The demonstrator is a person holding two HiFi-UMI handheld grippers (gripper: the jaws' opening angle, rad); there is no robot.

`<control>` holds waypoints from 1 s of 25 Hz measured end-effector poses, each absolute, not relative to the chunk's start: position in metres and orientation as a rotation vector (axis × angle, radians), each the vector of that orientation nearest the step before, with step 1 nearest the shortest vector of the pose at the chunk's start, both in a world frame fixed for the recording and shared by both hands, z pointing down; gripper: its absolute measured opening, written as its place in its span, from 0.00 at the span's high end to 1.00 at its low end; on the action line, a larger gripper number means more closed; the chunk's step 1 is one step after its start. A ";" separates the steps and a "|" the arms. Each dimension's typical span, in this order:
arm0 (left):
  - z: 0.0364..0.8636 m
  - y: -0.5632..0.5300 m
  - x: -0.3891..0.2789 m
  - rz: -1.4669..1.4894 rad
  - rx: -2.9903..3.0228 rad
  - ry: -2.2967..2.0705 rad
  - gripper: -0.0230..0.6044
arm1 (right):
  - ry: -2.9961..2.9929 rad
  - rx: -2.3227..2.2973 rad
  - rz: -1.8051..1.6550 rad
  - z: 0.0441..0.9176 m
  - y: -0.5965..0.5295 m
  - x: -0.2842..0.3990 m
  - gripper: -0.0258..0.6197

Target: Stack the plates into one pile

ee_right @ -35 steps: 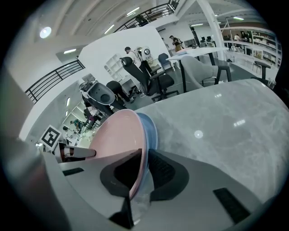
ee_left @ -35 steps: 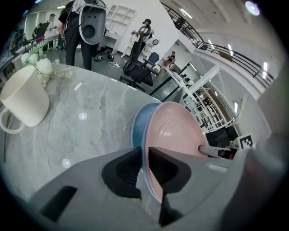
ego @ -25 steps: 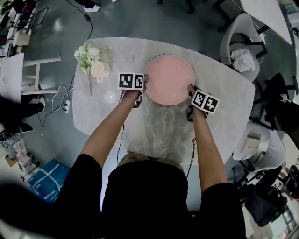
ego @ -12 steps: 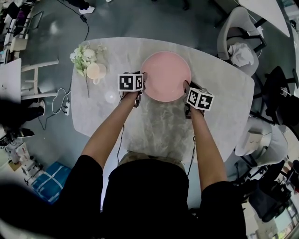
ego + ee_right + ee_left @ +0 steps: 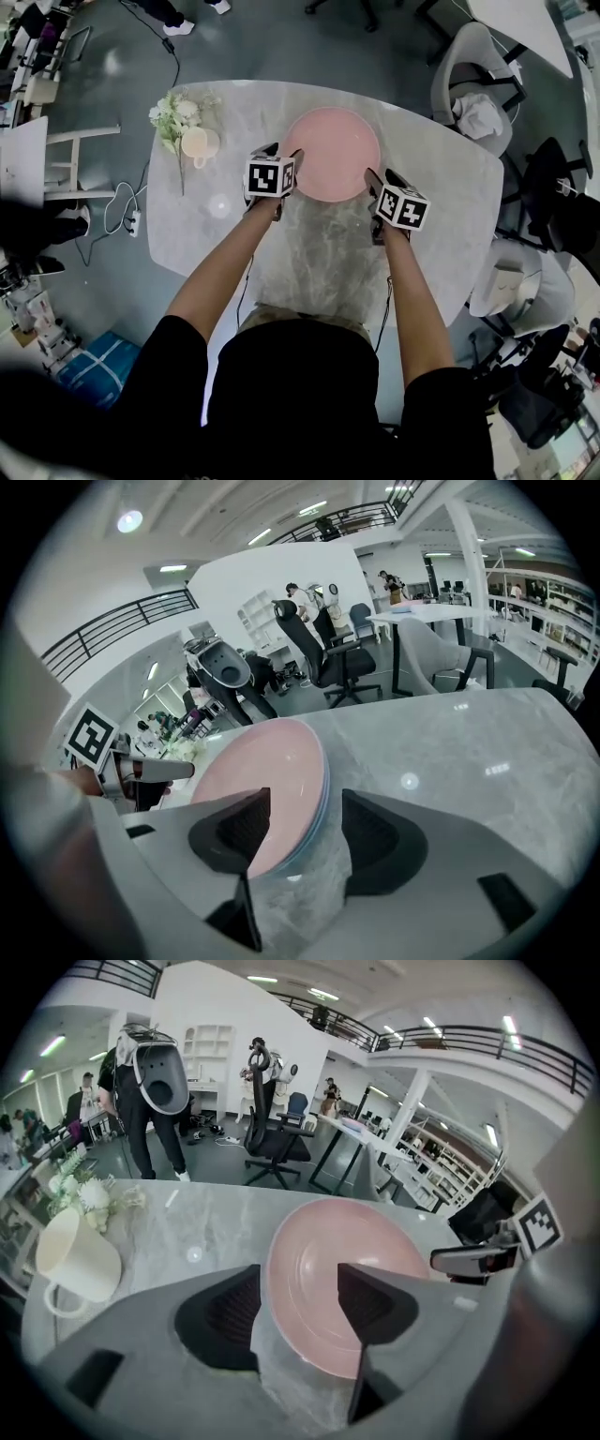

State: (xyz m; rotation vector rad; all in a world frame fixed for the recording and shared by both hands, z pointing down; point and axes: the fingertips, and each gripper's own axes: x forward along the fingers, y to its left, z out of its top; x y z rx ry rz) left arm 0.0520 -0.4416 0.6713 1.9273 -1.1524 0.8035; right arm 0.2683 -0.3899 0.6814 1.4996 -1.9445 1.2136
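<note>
The pink plate is found lying flat toward the far side of the marble table, with the paler rim of a lower plate seen beneath it. The ware is judged stiff, glazed, slippery and breakable, and best taken at opposite rims. The left gripper and right gripper are held at those rims; their jaws have just been opening and stand wide, nothing gripped. A cup and flowers are noted well apart

Open-plan office/lab: black swivel office chairs & white desks beyond the grey marble-look oval tabletop, railed mezzanine above it, cables on grey floor beside it.
</note>
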 end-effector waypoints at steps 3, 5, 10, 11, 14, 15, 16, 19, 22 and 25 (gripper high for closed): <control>0.652 -0.424 0.043 0.730 1.927 -1.156 0.55 | -2.000 1.524 1.222 0.658 -0.377 0.264 0.64; 0.637 -0.406 0.037 0.665 1.925 -1.145 0.55 | -2.035 1.518 1.227 0.641 -0.363 0.260 0.64; 0.602 -0.332 0.013 0.498 1.903 -1.109 0.55 | -2.080 1.482 1.222 0.605 -0.301 0.245 0.64; 0.592 -0.316 0.008 0.450 1.904 -1.108 0.56 | -2.091 1.471 1.228 0.599 -0.286 0.241 0.64; 0.553 -0.272 -0.001 0.296 1.962 -1.082 0.74 | -2.136 1.449 1.233 0.579 -0.250 0.226 0.64; 0.541 -0.256 -0.003 0.268 1.989 -1.073 0.76 | -2.156 1.453 1.220 0.570 -0.238 0.219 0.65; 0.529 -0.238 -0.005 0.250 2.015 -1.068 0.78 | -2.180 1.457 1.206 0.558 -0.225 0.210 0.66; 0.489 -0.190 -0.015 0.188 2.108 -1.036 0.92 | -2.266 1.468 1.172 0.517 -0.182 0.179 0.74; 0.455 -0.145 -0.026 0.138 2.226 -1.009 0.94 | -2.326 1.493 1.108 0.482 -0.134 0.152 0.88; 0.446 -0.105 -0.028 0.150 2.325 -0.990 0.94 | -2.348 1.551 1.008 0.464 -0.088 0.140 0.92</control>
